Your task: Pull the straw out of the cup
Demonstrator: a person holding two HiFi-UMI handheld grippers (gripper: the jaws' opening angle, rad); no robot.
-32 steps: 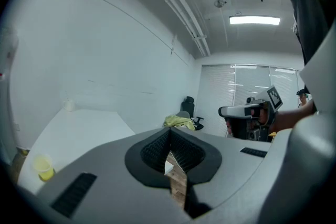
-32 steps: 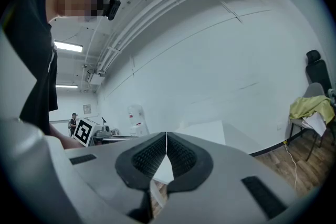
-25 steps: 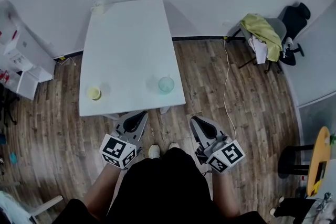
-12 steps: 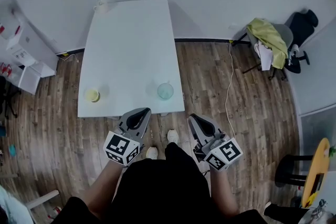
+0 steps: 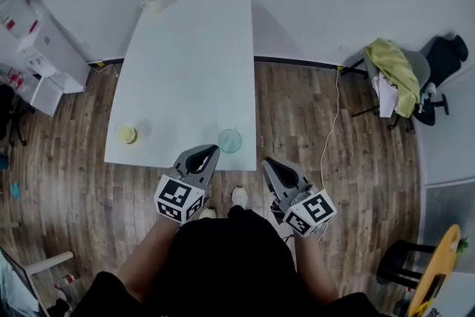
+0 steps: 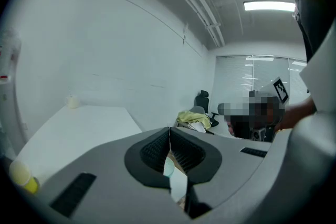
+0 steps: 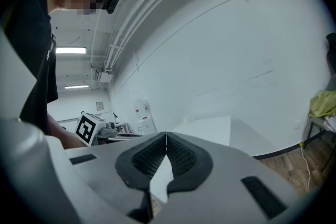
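Hovering closed, left gripper and right gripper seemingly flank the cup.

Head view. I hold both tools low before the torso, forearms angled forward, marker cubes nearest the body. My left tool points forward and slightly right, my right tool forward and slightly left. Each tool's jaws meet at the tips, gripping nothing.
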